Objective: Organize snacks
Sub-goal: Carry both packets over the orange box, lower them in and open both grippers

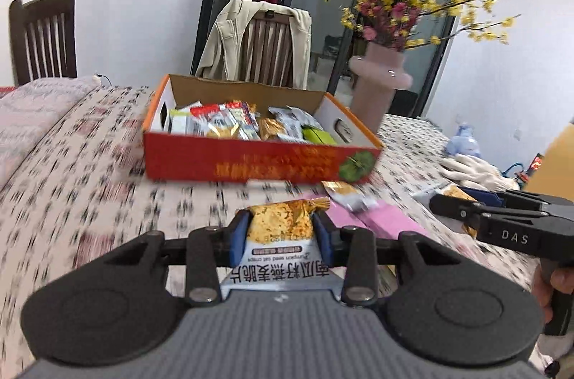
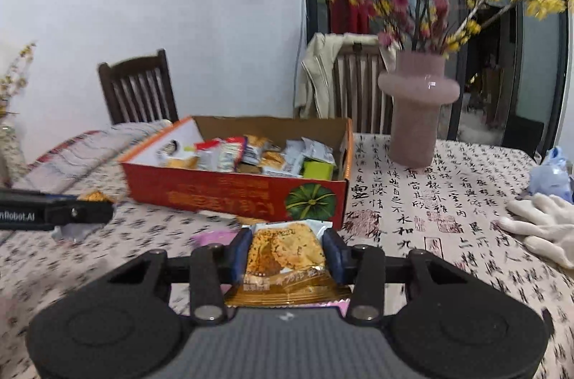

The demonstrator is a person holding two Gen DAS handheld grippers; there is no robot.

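Observation:
My left gripper [image 1: 281,230] is shut on a white and gold oat crisp packet [image 1: 280,232], held above the table in front of the red cardboard box [image 1: 251,160]. The box holds several snack packets [image 1: 233,122]. My right gripper [image 2: 287,253] is shut on a gold cracker packet [image 2: 287,257], also lifted, facing the same red box [image 2: 222,192]. In the left wrist view the right gripper [image 1: 445,205] reaches in from the right with its packet. The left gripper [image 2: 104,210] shows at the left edge of the right wrist view. One more gold packet [image 1: 344,194] lies on pink paper [image 1: 380,217] near the box.
A pink vase [image 2: 418,113] with yellow and red flower branches stands right of the box. White gloves [image 2: 541,228] and a blue bag [image 2: 552,174] lie at the table's right side. Two wooden chairs [image 2: 138,88] stand behind, one draped with a beige jacket [image 1: 222,34].

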